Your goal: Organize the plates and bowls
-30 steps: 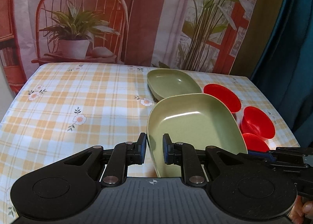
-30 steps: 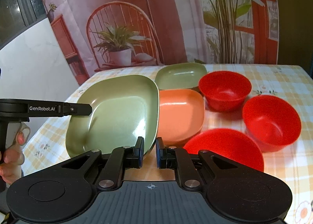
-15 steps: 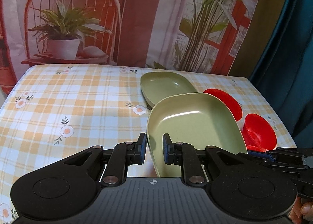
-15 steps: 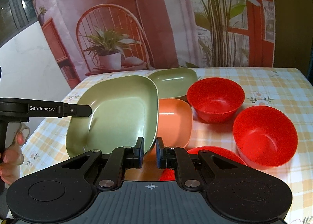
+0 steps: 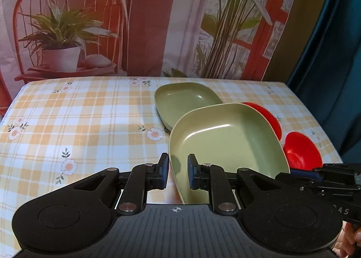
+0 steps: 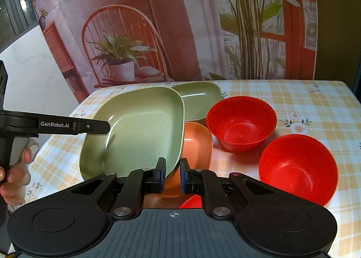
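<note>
The tabletop (image 5: 90, 122), under a yellow-checked cloth with small flowers, carries all the dishes toward its right half. Largest is the big green plate (image 6: 140, 131), lifted and tilted above the cloth; it is empty. The left gripper (image 5: 177, 171) is nearly closed and pinches the plate's near-left rim, and the right gripper (image 6: 172, 175), also nearly closed, pinches its near-right rim, so both hold the same plate. Just beyond it lies a smaller green plate (image 5: 185, 102) flat on the cloth, also empty. Three red bowls follow: one (image 6: 297, 167) at the near right, one (image 6: 241, 120) farther back beside the small green plate, and what seems to be a third (image 6: 191, 202), mostly hidden under the right gripper. The two in plain sight hold nothing. An orange plate (image 6: 196, 143) sits partly under the lifted plate's right edge, empty as far as it shows. In the right wrist view the left gripper's finger reads "GenRobot.AI", and a hand (image 6: 15, 176) grips its handle at the far left.
</note>
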